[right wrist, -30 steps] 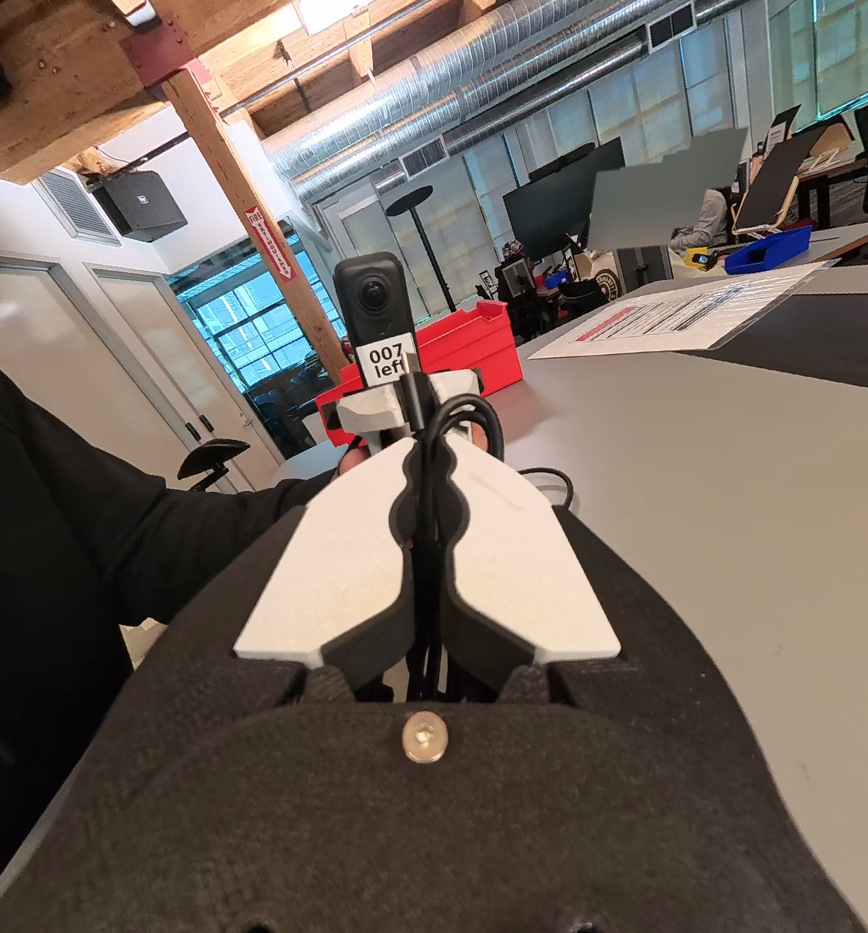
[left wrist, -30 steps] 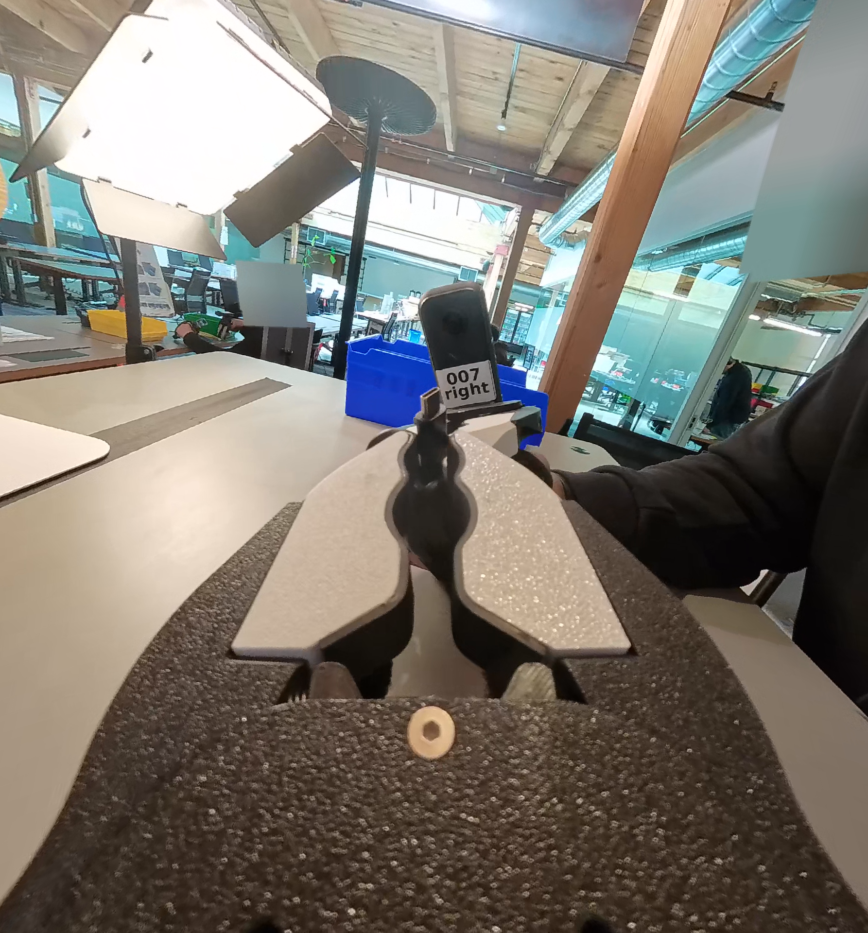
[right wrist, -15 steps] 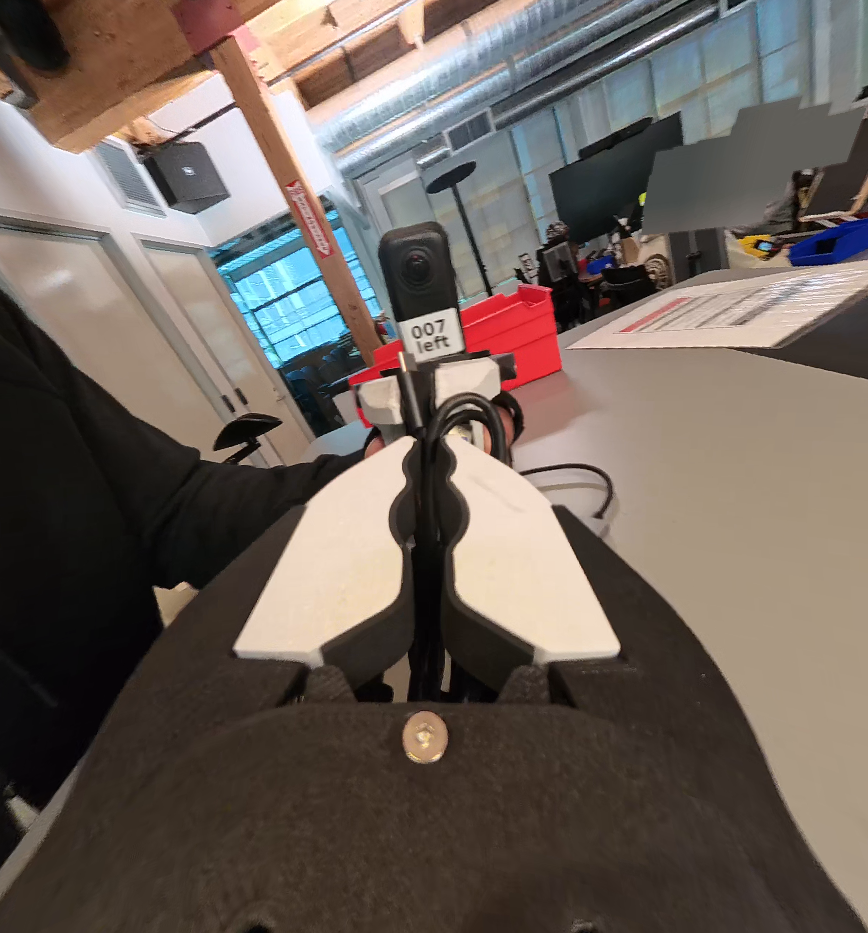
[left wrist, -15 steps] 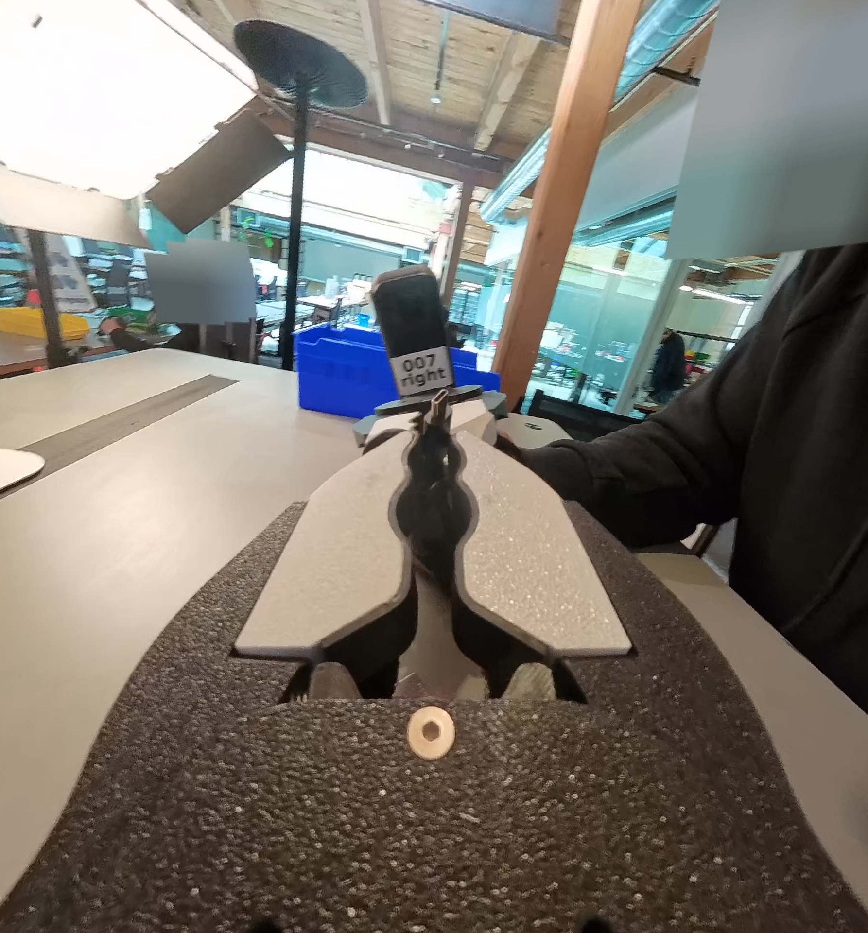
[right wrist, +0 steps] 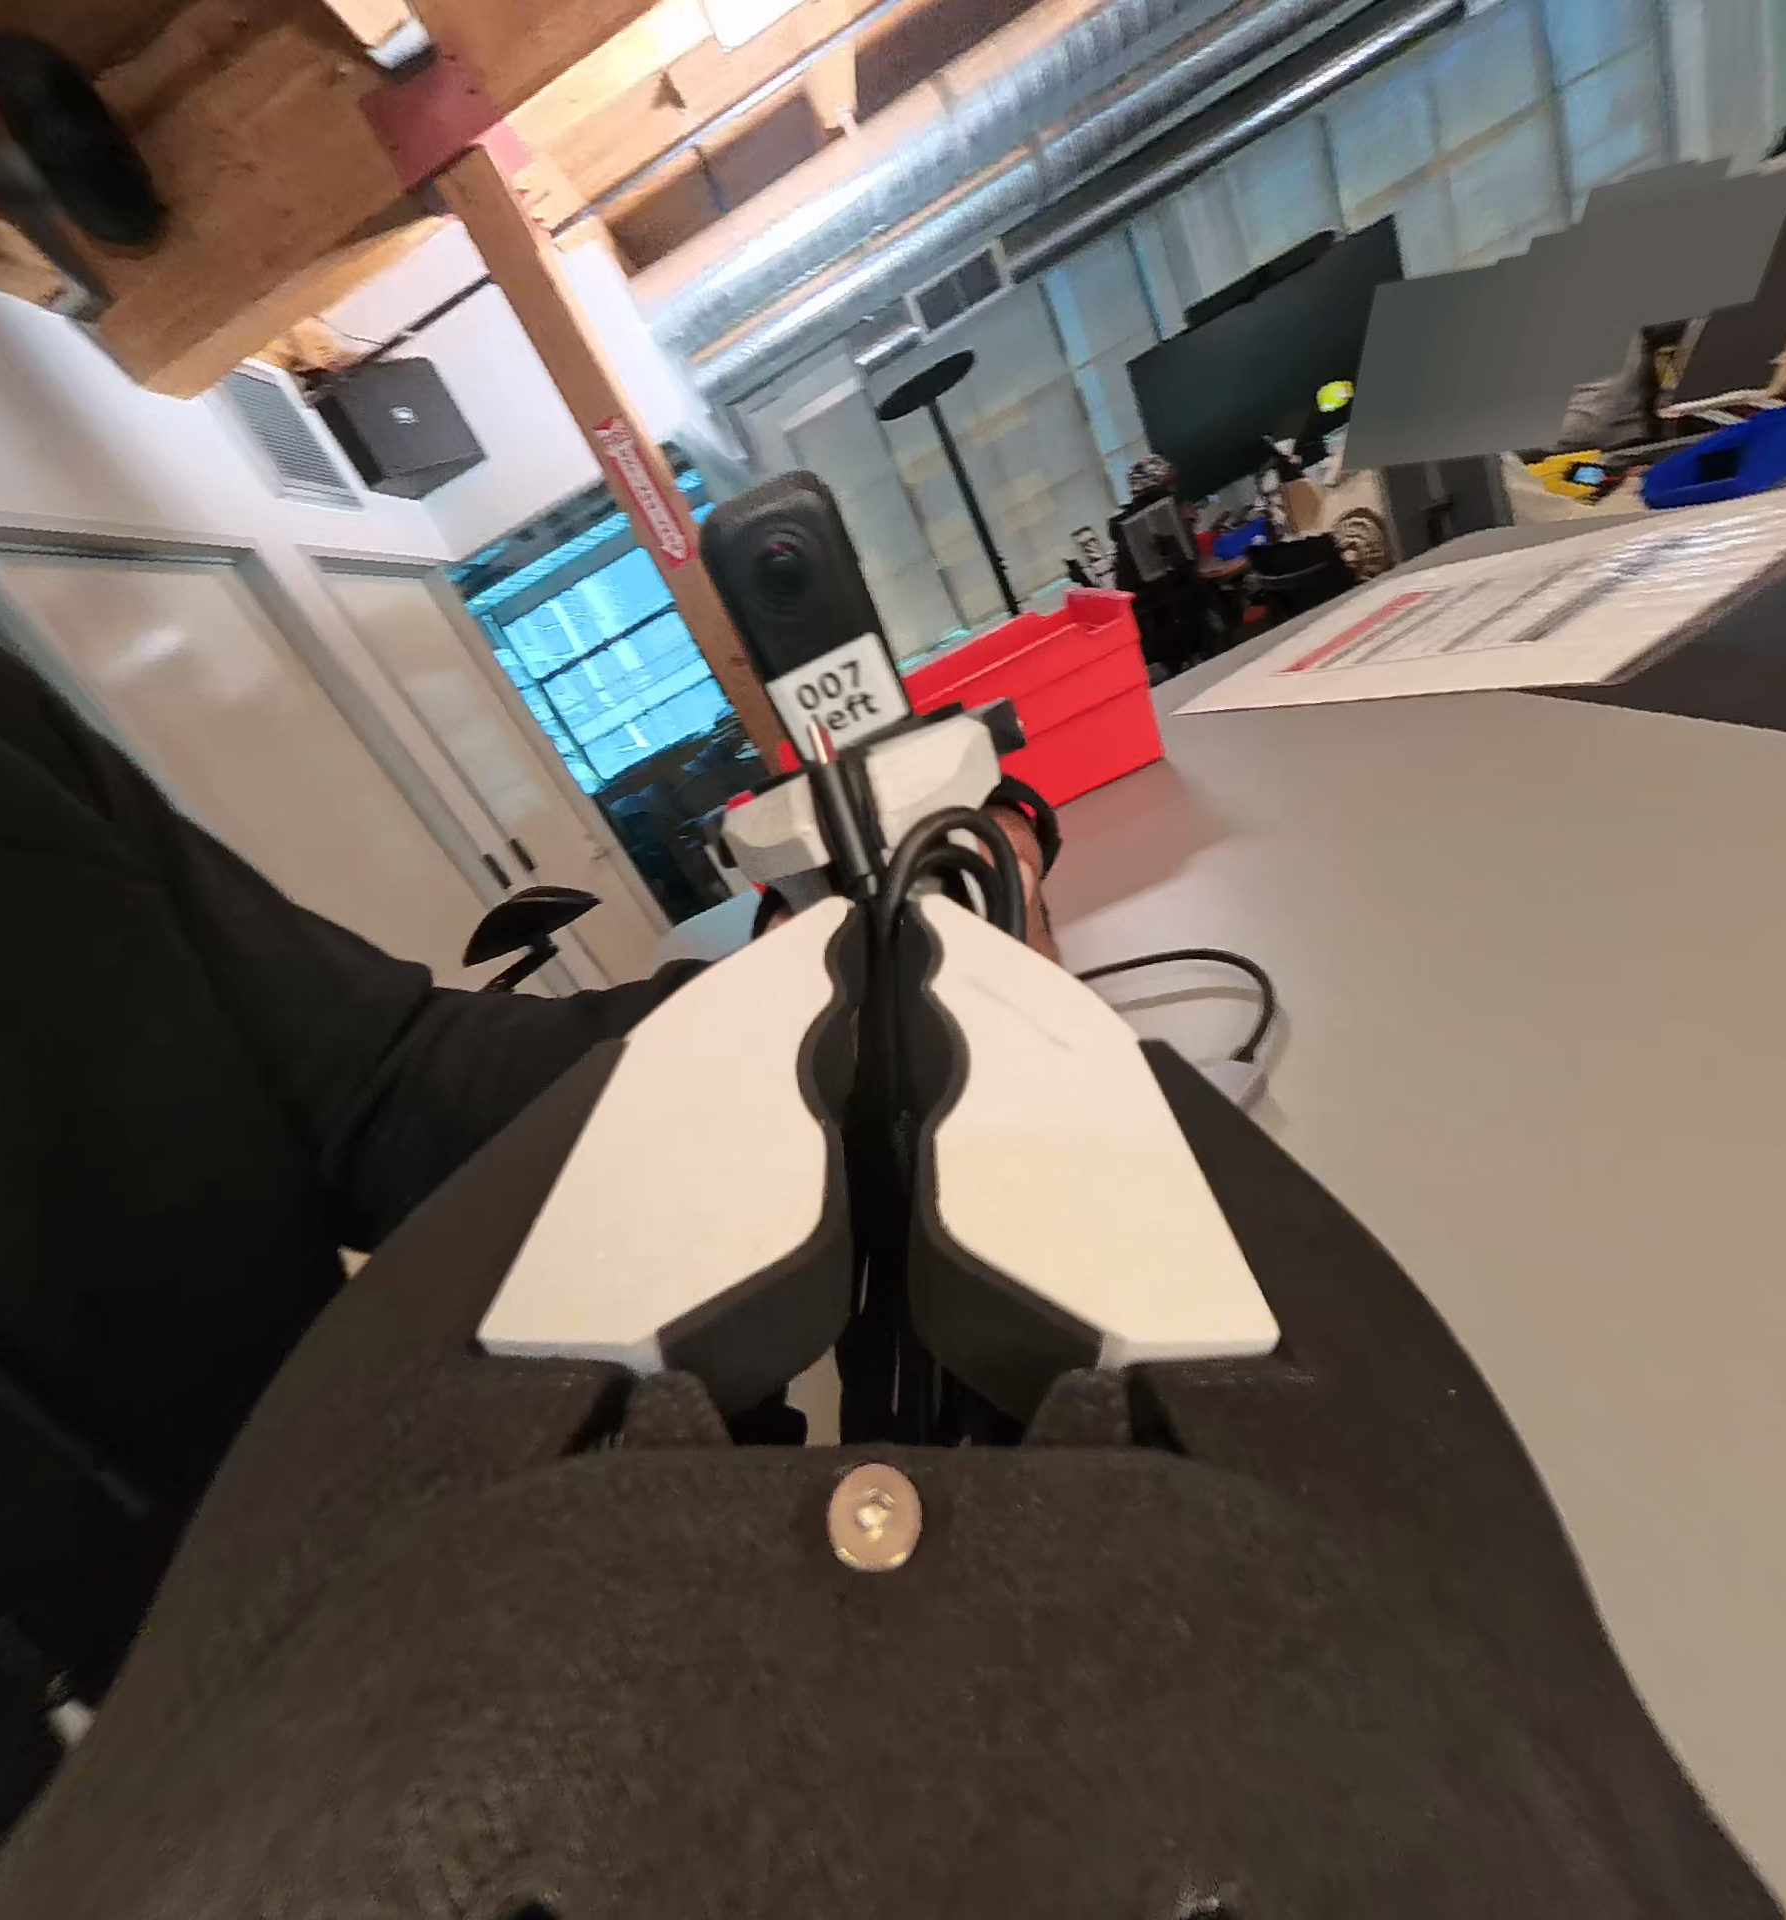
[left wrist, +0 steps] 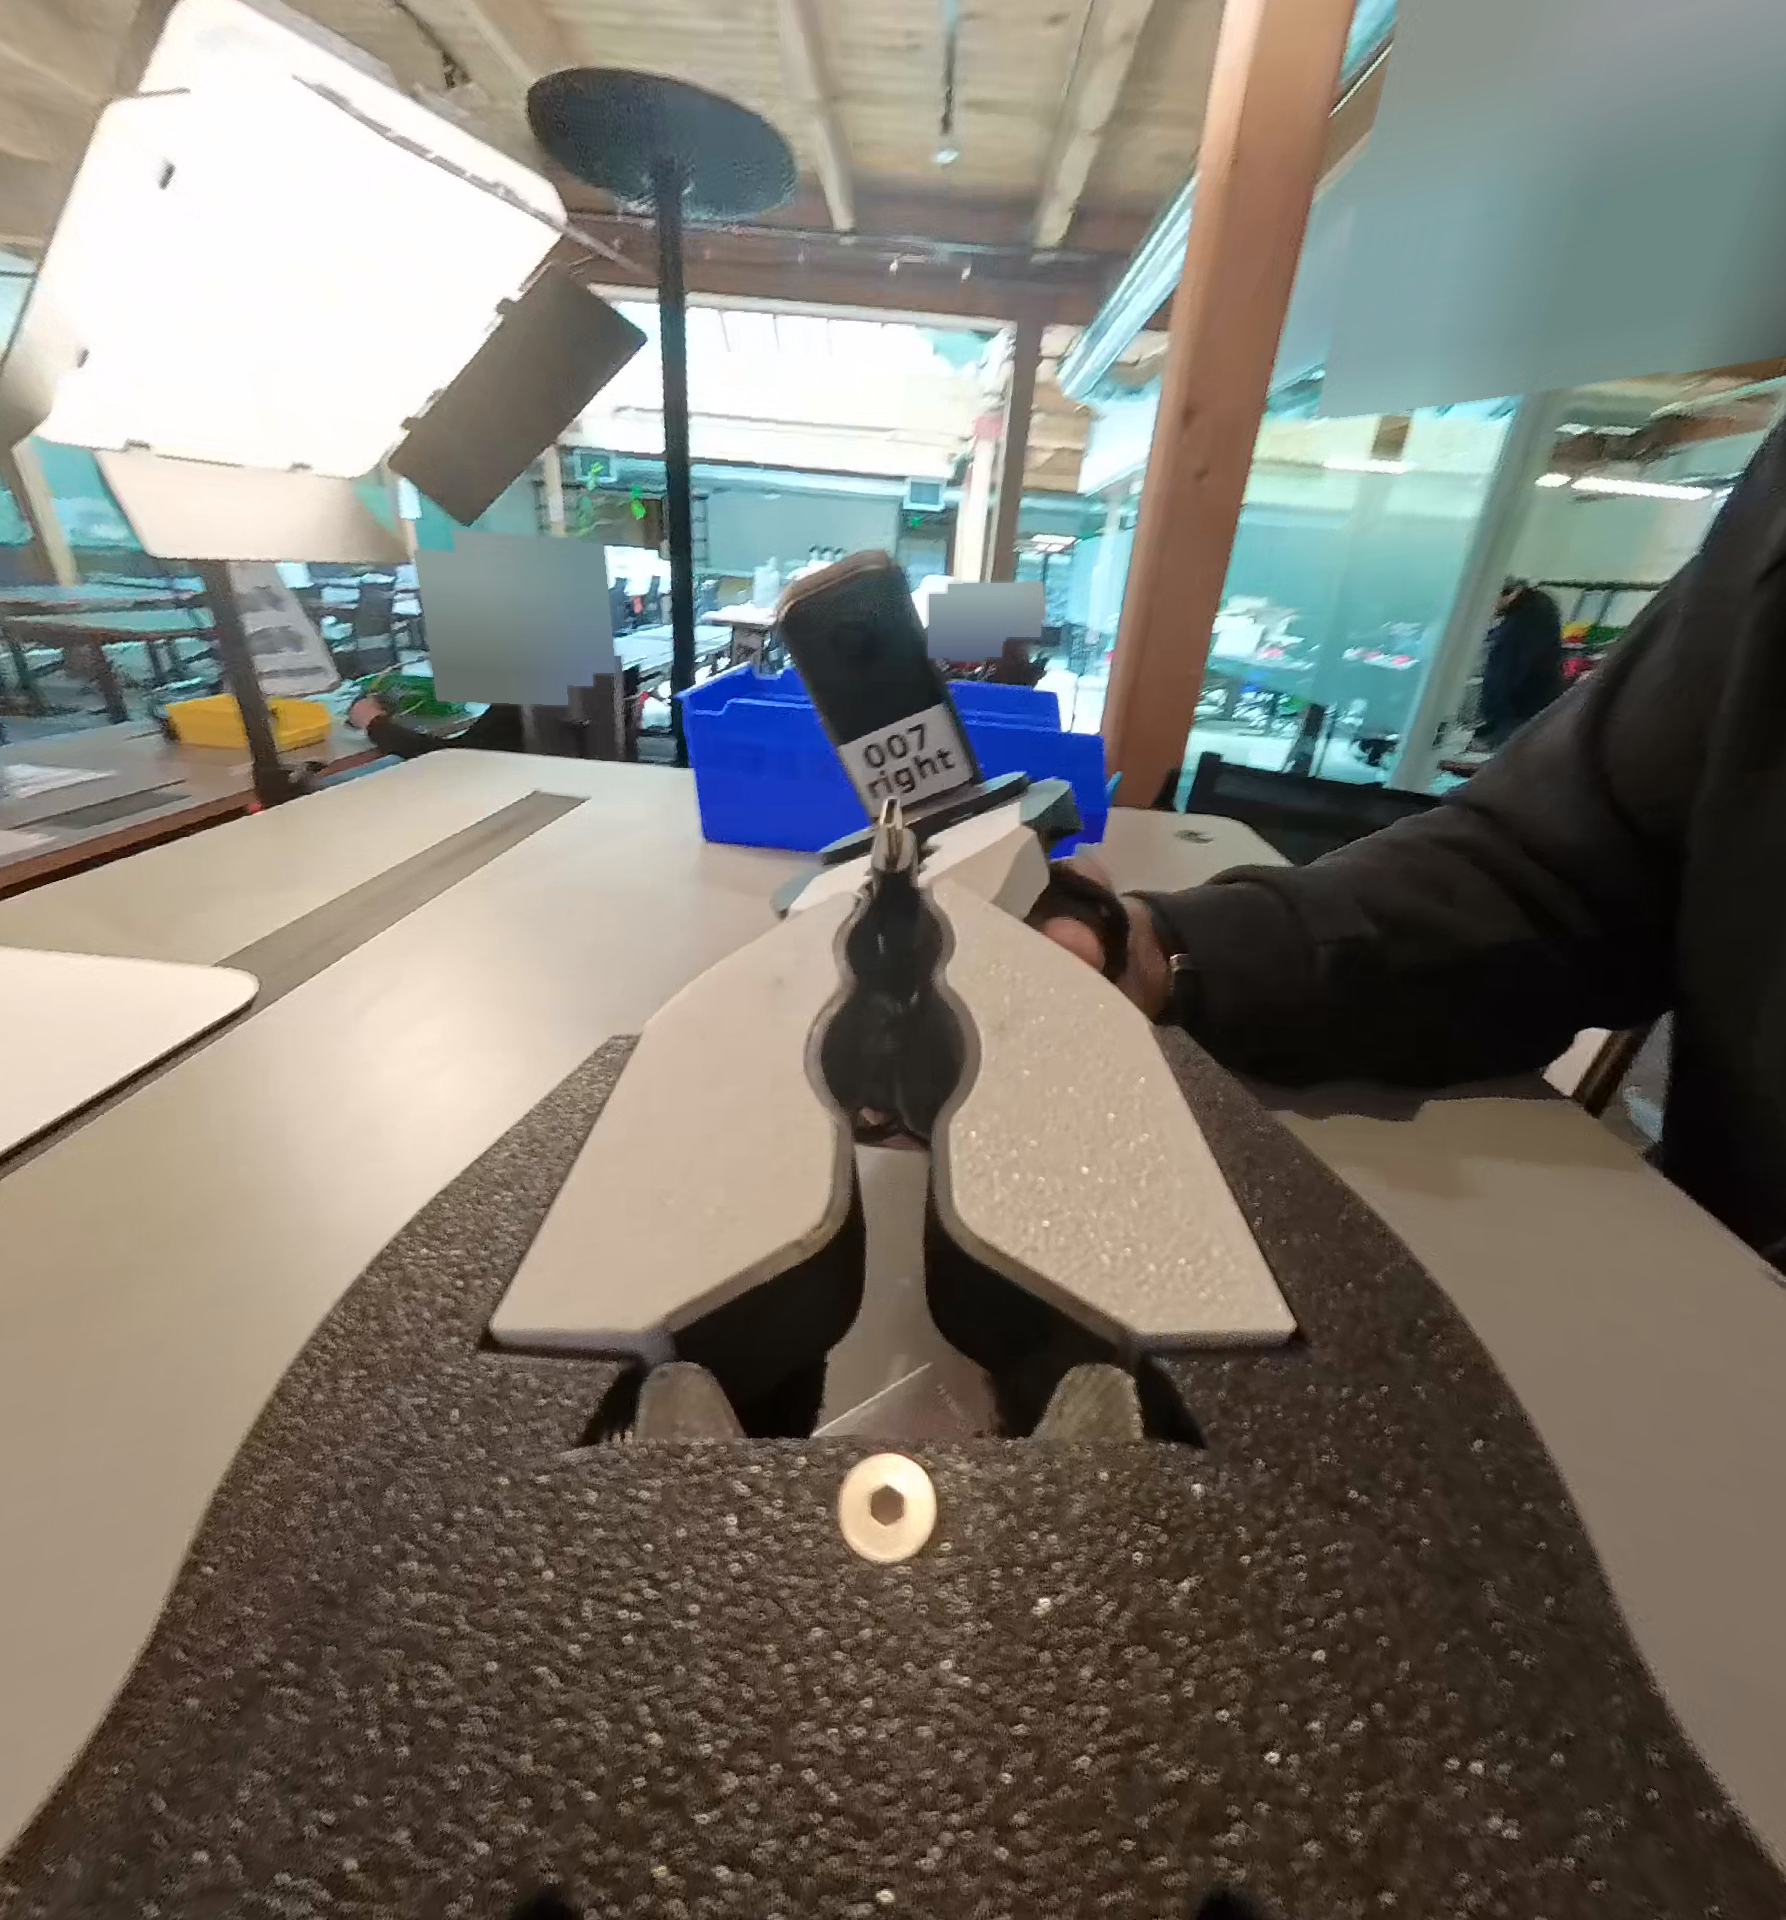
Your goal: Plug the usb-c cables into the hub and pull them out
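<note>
In the left wrist view my left gripper (left wrist: 894,906) is shut on a black usb-c plug (left wrist: 890,844) whose metal tip sticks up past the fingertips. In the right wrist view my right gripper (right wrist: 873,920) is shut on a black usb-c cable (right wrist: 956,862). That cable's plug (right wrist: 839,795) points up and its cord loops beside it, and more black cable (right wrist: 1237,982) lies on the table behind. The two grippers face each other above the grey table (left wrist: 245,1195), tips close together. I cannot make out the hub.
A blue bin (left wrist: 754,769) stands behind the right gripper's camera (left wrist: 863,655), and a white board (left wrist: 58,1039) lies at the left. A red bin (right wrist: 1060,691) and a printed sheet (right wrist: 1554,613) lie farther off. The person's dark sleeve (left wrist: 1491,935) crosses at the right. The tips of both grippers are at nearly the same place.
Both grippers have shifted and tilted a little while facing each other. Both stay shut on their cables, with the plug tips still close together.
</note>
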Action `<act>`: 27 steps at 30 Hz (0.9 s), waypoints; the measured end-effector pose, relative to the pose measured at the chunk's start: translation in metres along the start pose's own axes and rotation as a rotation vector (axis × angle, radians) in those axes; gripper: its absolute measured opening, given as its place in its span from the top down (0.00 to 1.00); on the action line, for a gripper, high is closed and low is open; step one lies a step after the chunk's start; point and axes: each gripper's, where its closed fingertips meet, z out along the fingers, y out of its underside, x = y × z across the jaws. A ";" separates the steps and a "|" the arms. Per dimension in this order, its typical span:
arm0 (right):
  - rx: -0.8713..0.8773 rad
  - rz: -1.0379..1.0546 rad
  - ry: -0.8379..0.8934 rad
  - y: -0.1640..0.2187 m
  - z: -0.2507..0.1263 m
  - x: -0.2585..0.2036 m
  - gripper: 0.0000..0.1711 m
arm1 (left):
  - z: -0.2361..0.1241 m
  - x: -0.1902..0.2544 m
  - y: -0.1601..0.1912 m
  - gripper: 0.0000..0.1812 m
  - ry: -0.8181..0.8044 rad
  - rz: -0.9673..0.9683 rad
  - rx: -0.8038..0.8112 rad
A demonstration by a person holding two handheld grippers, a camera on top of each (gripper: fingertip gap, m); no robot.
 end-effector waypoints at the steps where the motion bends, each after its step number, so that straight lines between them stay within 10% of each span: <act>1: -0.007 -0.017 0.032 0.001 0.000 0.003 0.96 | -0.001 -0.003 0.000 0.96 -0.019 0.002 -0.003; 27: -0.795 -0.558 0.576 0.092 -0.006 0.060 0.93 | -0.138 -0.045 -0.079 0.96 -0.198 -0.092 0.525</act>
